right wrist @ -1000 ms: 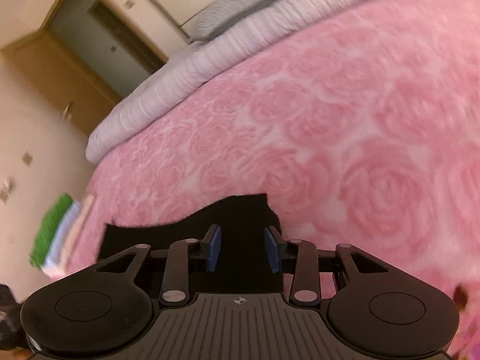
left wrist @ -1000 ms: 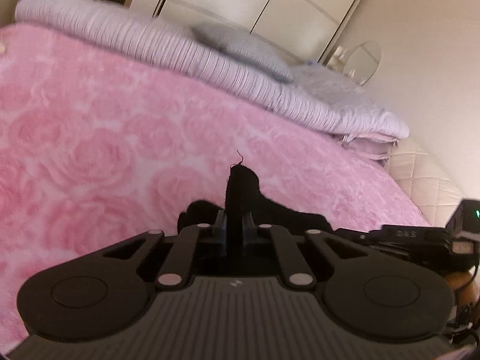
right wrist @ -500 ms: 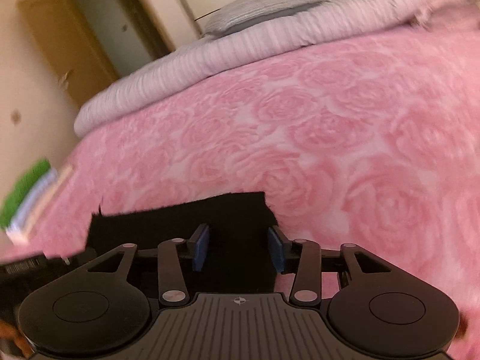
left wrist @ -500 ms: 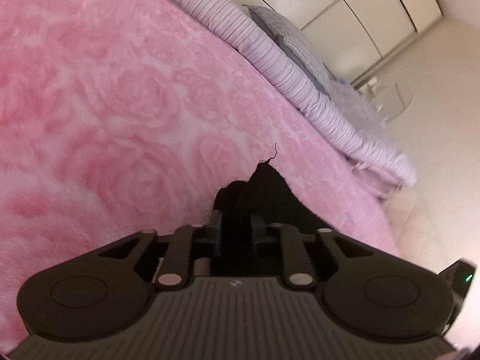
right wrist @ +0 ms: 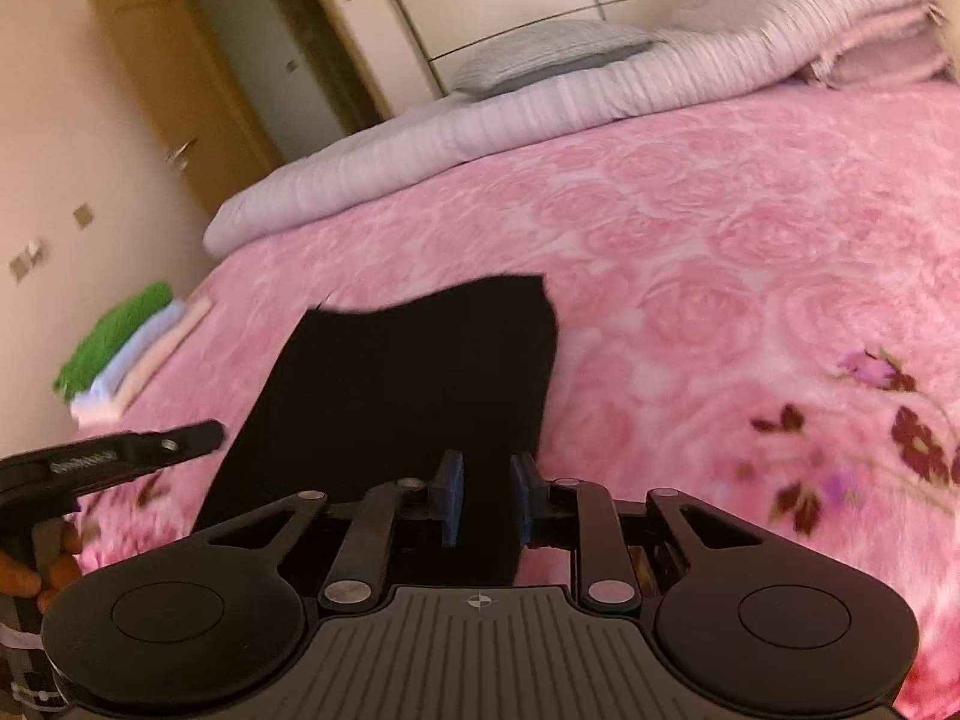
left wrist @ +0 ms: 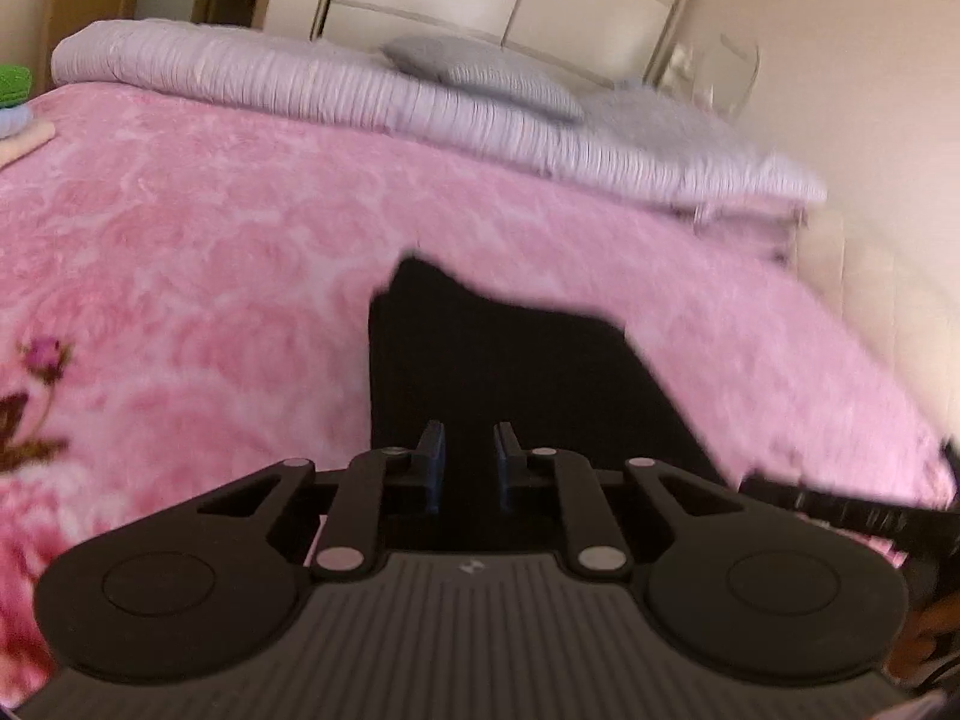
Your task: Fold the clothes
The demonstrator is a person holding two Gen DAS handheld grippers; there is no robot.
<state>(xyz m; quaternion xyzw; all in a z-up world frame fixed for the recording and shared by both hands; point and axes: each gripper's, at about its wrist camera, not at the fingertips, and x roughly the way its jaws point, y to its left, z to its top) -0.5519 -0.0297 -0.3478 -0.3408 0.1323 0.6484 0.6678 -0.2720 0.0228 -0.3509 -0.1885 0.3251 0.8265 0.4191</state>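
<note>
A black garment [left wrist: 510, 372] lies flat on the pink rose blanket [left wrist: 210, 252]. Its far edge is wavy, with a raised corner. My left gripper [left wrist: 469, 450] sits over its near left part. The jaws are closing with a gap still between the blue pads [left wrist: 433, 468], and black cloth lies in and under that gap. In the right wrist view the same garment [right wrist: 408, 372] runs back under my right gripper [right wrist: 486, 480]. Those jaws are also closing, apart, with a strip of cloth between the pads [right wrist: 451, 498].
A folded stack of green, pale blue and cream cloths [right wrist: 120, 354] sits at the bed's left edge. A lilac quilt [left wrist: 300, 84] and a grey pillow [left wrist: 480, 72] line the far side. A hand [right wrist: 36, 570] shows at lower left. The wall lies right of the bed.
Both grippers have drawn back toward the near edge of the bed. The left one has let go of the pinched peak of cloth, which now lies flat. The right jaws have narrowed.
</note>
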